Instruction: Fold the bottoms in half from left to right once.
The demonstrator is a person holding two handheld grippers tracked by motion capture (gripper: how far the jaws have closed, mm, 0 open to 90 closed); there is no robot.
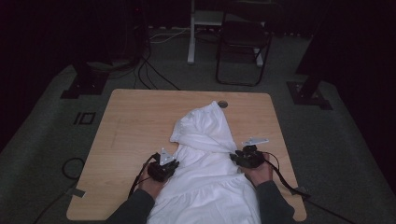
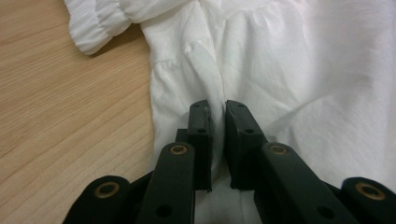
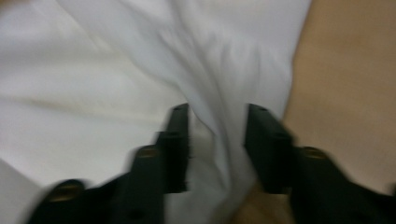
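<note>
A white hooded garment (image 1: 205, 158) lies on the wooden table (image 1: 135, 126), hood toward the far edge, lower part hanging over the near edge. My left gripper (image 1: 173, 164) rests at the garment's left side. In the left gripper view it (image 2: 218, 109) is shut on a raised fold of the white fabric (image 2: 280, 70). My right gripper (image 1: 236, 159) is at the garment's right side. The blurred right gripper view has this gripper (image 3: 217, 112) open, jaws apart on either side of a ridge of fabric (image 3: 140, 70) near the cloth's edge.
A round grommet hole (image 1: 222, 104) sits by the table's far edge behind the hood. A dark folding chair (image 1: 243, 46) and a white stand leg (image 1: 191, 37) are on the floor beyond the table. Cables (image 1: 144, 74) run over the carpet.
</note>
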